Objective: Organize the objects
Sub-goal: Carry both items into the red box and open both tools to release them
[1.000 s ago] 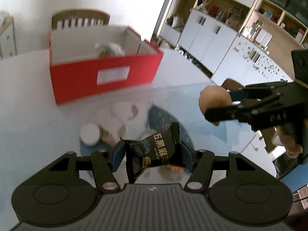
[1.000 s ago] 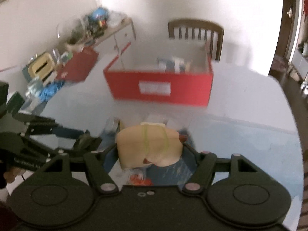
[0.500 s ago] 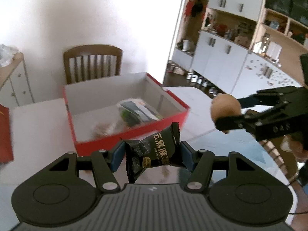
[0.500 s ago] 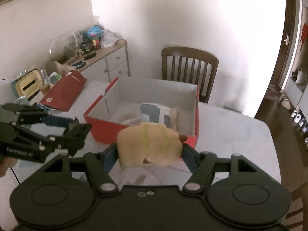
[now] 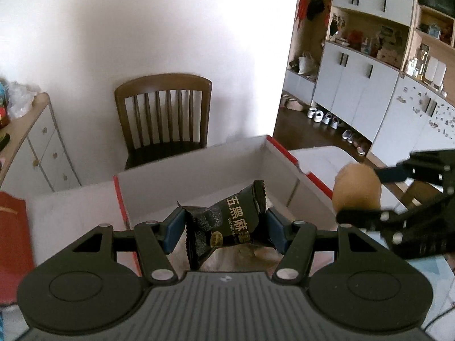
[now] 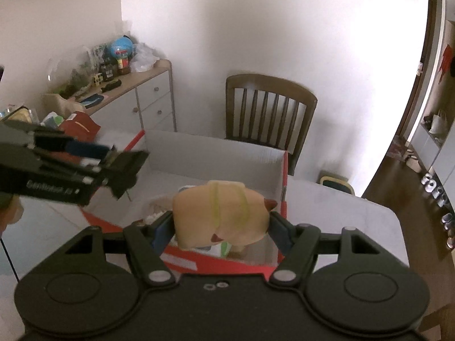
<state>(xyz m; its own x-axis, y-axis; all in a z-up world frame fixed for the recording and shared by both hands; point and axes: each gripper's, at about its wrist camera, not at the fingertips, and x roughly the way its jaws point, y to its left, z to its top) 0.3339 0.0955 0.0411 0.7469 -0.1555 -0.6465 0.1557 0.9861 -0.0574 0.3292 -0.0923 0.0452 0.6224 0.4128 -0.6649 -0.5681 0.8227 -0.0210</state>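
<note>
- Left claw (image 5: 224, 228) clamped on black snack packet (image 5: 227, 224); right claw (image 6: 220, 227) clamped on tan toy (image 6: 220, 214).
- Both carried from table up over red box (image 6: 281, 182); now above its opening.
- Release next, probably.

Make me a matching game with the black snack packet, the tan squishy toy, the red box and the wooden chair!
Things:
1. black snack packet
2. tan squishy toy
3. red box
4. wooden chair

Places:
A. behind the table, by the wall
B. clamped in the left gripper
C. open on the table, below both grippers
D. clamped in the right gripper

Pairs: 1-B, 2-D, 3-C, 4-A
</note>
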